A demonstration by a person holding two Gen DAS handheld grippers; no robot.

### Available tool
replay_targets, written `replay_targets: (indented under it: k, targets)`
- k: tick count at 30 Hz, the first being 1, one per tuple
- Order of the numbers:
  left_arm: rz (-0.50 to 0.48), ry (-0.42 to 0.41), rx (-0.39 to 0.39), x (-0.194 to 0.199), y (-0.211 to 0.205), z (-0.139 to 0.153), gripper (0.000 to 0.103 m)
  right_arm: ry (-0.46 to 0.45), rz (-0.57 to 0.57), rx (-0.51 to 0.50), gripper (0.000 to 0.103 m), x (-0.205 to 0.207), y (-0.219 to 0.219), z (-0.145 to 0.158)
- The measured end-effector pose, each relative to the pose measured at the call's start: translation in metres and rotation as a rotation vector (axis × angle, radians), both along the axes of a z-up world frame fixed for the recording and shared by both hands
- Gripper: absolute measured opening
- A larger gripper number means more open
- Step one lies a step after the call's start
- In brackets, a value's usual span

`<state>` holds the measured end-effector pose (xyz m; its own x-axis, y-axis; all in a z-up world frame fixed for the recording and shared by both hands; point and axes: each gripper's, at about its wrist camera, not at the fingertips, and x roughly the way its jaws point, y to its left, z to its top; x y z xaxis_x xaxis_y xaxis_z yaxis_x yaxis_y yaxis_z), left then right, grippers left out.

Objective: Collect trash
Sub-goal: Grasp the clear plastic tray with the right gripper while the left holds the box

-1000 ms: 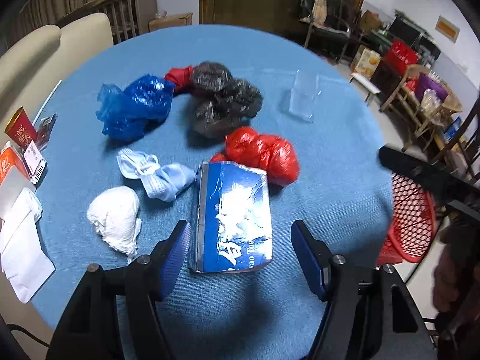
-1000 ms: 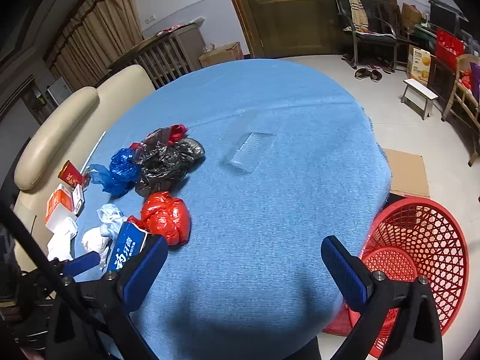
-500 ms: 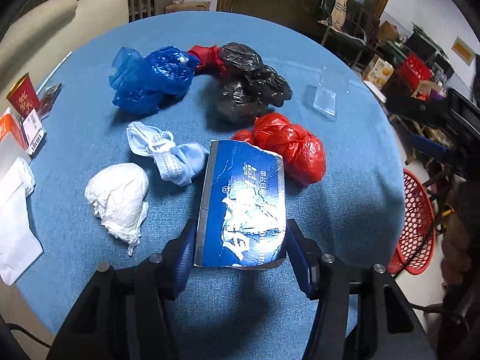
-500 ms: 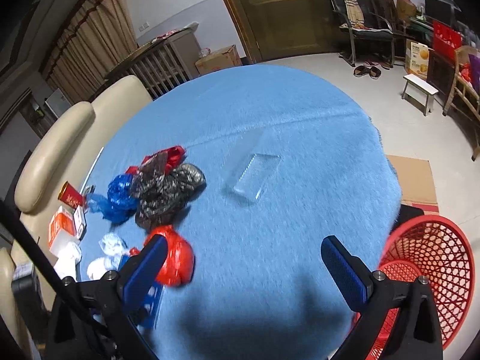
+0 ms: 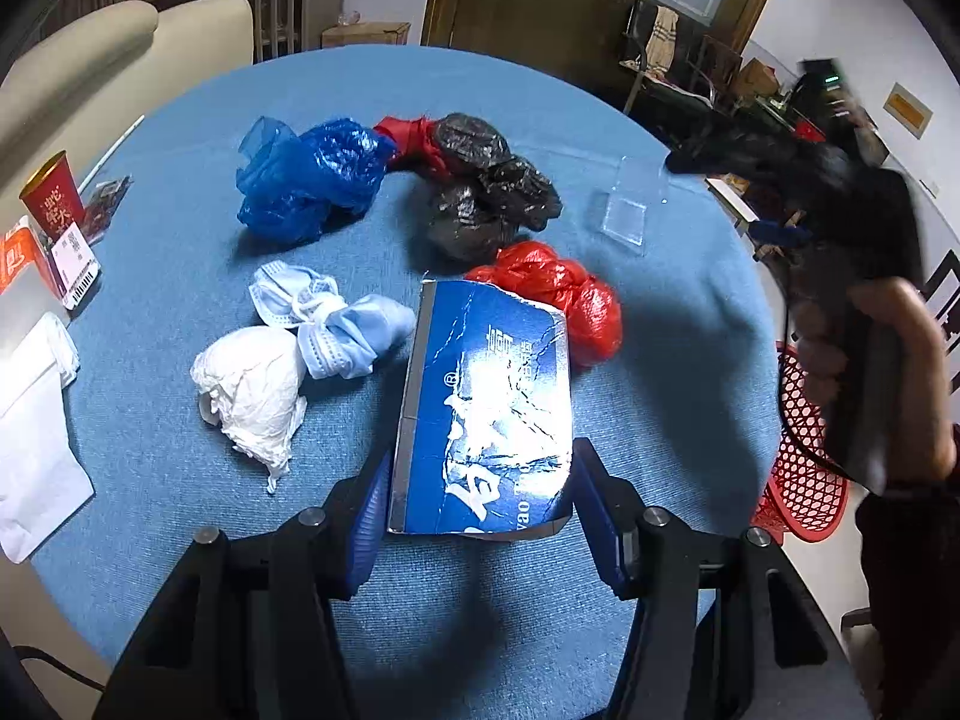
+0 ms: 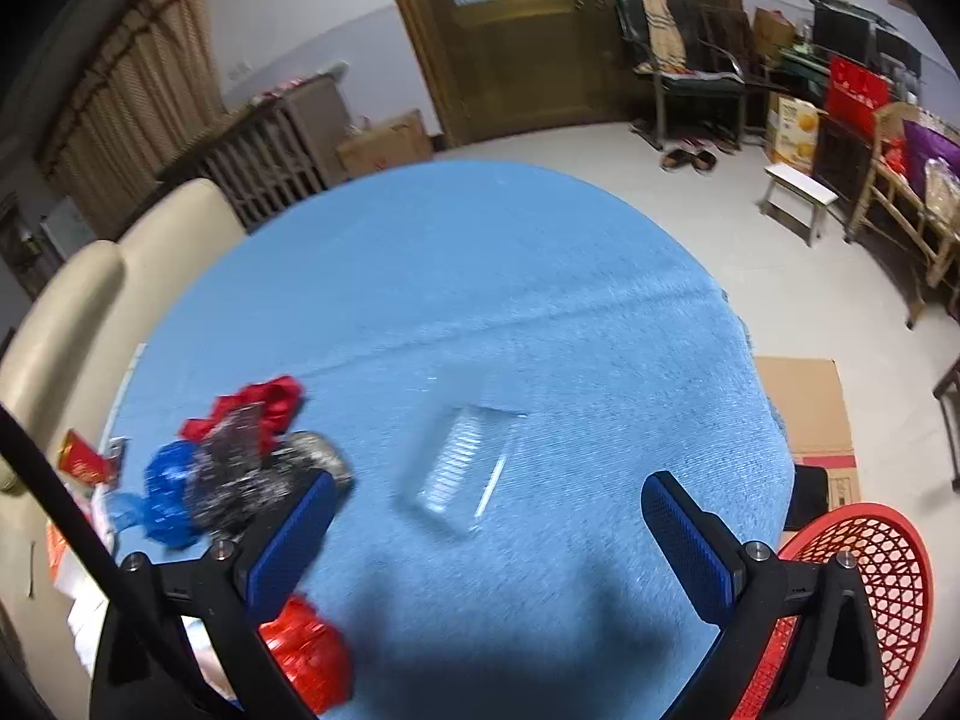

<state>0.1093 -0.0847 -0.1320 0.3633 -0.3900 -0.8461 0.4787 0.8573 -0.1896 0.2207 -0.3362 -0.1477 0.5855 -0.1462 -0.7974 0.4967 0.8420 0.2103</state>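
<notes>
My left gripper (image 5: 480, 504) is shut on a crumpled blue carton (image 5: 486, 414) on the blue table (image 5: 660, 372). Beyond it lie a red bag (image 5: 558, 294), black bags (image 5: 486, 192), a blue bag (image 5: 312, 174), a blue face mask (image 5: 330, 324), a white paper wad (image 5: 252, 384) and a clear plastic box (image 5: 627, 207). My right gripper (image 6: 480, 540) is open and empty above the table, with the clear plastic box (image 6: 462, 468) just ahead of its fingers. The red basket (image 6: 852, 600) stands on the floor at the right.
A red paper cup (image 5: 54, 195), small cartons (image 5: 36, 258) and white tissues (image 5: 30, 420) lie at the table's left edge. A cream sofa (image 5: 90, 72) stands behind the table. A flat cardboard sheet (image 6: 804, 408) lies on the floor beside the basket.
My left gripper moved forward and shut on the blue carton. My right gripper moved forward over the table toward the clear plastic box and stayed open.
</notes>
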Motion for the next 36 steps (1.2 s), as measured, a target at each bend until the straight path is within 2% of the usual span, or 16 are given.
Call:
replay_targets:
  k: [4, 7, 11, 14, 17, 21, 26, 31, 33, 35, 36]
  targets:
    - [-0.005, -0.011, -0.008, -0.001, -0.001, 0.005, 0.059, 0.083, -0.027, -0.02, 0.103, 0.006, -0.009, -0.019]
    - [-0.01, -0.007, -0.015, -0.002, 0.001, 0.007, 0.059, 0.071, -0.035, 0.001, 0.103, -0.003, -0.015, -0.022]
    - [-0.016, -0.017, -0.014, -0.004, 0.001, 0.009, 0.059, 0.096, -0.061, -0.066, 0.103, -0.02, -0.025, -0.02]
    - [-0.015, -0.021, -0.011, -0.006, 0.001, 0.009, 0.059, 0.126, -0.096, -0.048, 0.103, -0.035, -0.04, -0.027]
    - [-0.014, -0.015, -0.008, -0.006, 0.003, 0.007, 0.059, 0.12, -0.124, -0.018, 0.103, -0.05, -0.052, -0.031]
    - [-0.01, -0.009, -0.001, -0.007, 0.004, 0.005, 0.059, 0.07, -0.129, -0.01, 0.103, -0.061, -0.056, -0.018]
    - [-0.005, -0.019, -0.002, -0.008, 0.005, 0.008, 0.059, 0.028, -0.068, -0.036, 0.103, -0.044, -0.039, 0.0]
    - [0.0, -0.033, 0.002, -0.008, 0.009, 0.011, 0.059, 0.043, -0.031, -0.059, 0.102, -0.016, -0.022, 0.002]
    - [0.001, -0.032, 0.002, -0.008, 0.01, 0.012, 0.059, 0.054, -0.022, -0.05, 0.099, -0.007, -0.017, -0.001]
    - [0.002, -0.032, 0.002, -0.008, 0.011, 0.012, 0.059, 0.076, -0.009, -0.033, 0.085, 0.003, -0.012, -0.006]
    - [0.002, -0.033, 0.0, -0.008, 0.011, 0.013, 0.059, 0.085, -0.007, -0.027, 0.081, 0.006, -0.011, -0.009]
